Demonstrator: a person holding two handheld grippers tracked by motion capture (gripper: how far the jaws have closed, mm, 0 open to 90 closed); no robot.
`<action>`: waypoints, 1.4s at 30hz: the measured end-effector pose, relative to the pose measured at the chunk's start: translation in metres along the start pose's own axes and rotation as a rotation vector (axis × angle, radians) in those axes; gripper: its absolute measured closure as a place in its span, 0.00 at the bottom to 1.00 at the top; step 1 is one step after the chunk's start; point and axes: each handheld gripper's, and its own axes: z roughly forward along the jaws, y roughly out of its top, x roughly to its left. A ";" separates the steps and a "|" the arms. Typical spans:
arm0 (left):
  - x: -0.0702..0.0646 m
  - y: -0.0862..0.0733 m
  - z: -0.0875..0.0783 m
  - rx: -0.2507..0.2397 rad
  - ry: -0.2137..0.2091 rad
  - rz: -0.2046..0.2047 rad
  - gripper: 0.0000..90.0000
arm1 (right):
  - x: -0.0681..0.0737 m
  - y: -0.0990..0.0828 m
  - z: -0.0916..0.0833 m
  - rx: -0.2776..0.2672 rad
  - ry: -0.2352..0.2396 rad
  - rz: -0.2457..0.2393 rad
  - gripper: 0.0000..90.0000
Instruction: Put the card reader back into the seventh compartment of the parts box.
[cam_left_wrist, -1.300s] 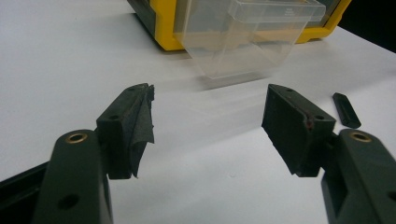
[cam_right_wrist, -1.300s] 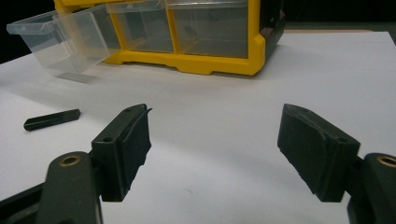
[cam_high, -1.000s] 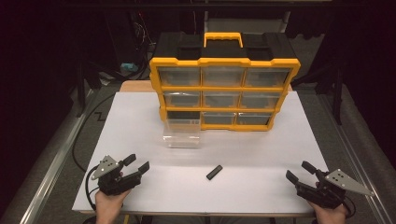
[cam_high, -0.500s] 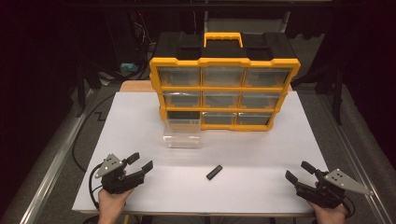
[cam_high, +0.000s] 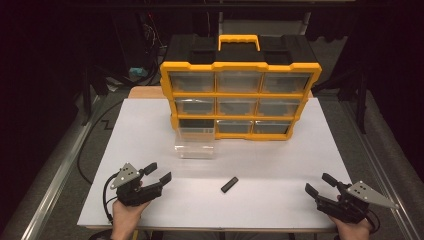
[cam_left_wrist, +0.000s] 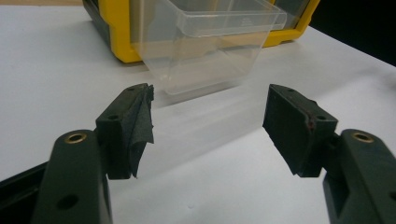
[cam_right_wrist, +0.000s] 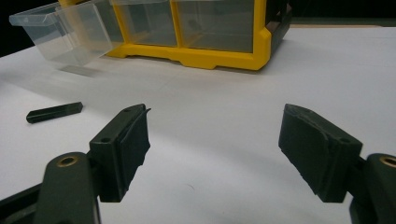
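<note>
A yellow and black organiser (cam_high: 240, 95) with clear drawers stands at the back of the white table (cam_high: 280, 160). One clear drawer (cam_high: 195, 144) (cam_left_wrist: 210, 42) (cam_right_wrist: 60, 32) sits pulled out on the table in front of the organiser's lower left slot. A small black stick (cam_high: 229, 184) (cam_right_wrist: 54, 112) lies on the table between the grippers. My left gripper (cam_high: 157, 172) (cam_left_wrist: 208, 126) rests at the front left, open and empty, facing the drawer. At the front right corner, my right gripper (cam_high: 321, 184) (cam_right_wrist: 215, 149) is open with nothing in it.
Dark floor, cables (cam_high: 90, 145) and metal rails (cam_high: 55, 175) surround the table. A hand (cam_high: 125, 217) holds the left gripper at the front edge, and another hand (cam_high: 352, 229) holds the right one.
The left gripper has edged slightly forward and right. The right gripper, stick and drawer have stayed put.
</note>
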 end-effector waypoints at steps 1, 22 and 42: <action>-0.001 0.000 0.001 0.000 -0.004 0.003 0.37 | 0.000 0.000 0.000 0.001 -0.004 -0.001 0.27; -0.013 0.005 0.012 0.012 -0.042 0.015 0.37 | 0.000 0.000 -0.001 -0.002 -0.005 -0.002 0.27; -0.025 0.012 0.025 0.021 -0.074 0.038 0.38 | 0.000 0.000 -0.001 -0.002 -0.004 -0.005 0.26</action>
